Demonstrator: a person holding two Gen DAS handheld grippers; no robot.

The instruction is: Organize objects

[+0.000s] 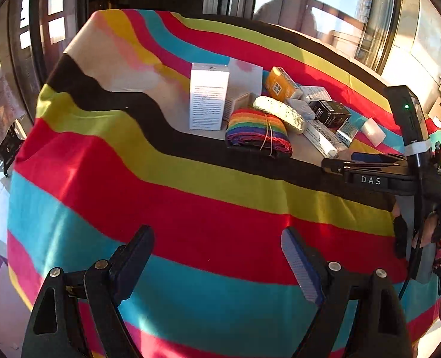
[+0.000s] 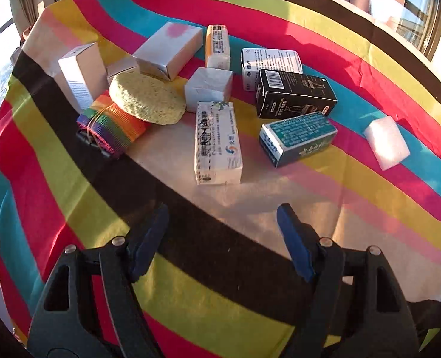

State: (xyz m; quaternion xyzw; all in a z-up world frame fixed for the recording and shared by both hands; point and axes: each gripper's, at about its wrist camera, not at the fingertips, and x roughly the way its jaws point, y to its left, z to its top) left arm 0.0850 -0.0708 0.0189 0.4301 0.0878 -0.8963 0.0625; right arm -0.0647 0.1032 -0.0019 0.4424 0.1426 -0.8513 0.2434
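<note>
Both tools gape wide and empty, the right tool (image 2: 221,238) low in the frame over the striped counter (image 2: 190,298), the left tool (image 1: 217,256) likewise. Just above, at mid-frame, lies the long white carton (image 2: 217,143), apart from the teal box (image 2: 298,137). It looks light, stiff and crushable, so a gentle grip across its narrow sides seems best.

Low, warm sunlight floods in through my windows (image 1: 333,6) at about 1 o'clock, leaving bright patches and long shadows on the striped tabletop (image 2: 324,29). The glass glares white. Fisheye bending curves every edge, corners go black, and details look slightly soft.
</note>
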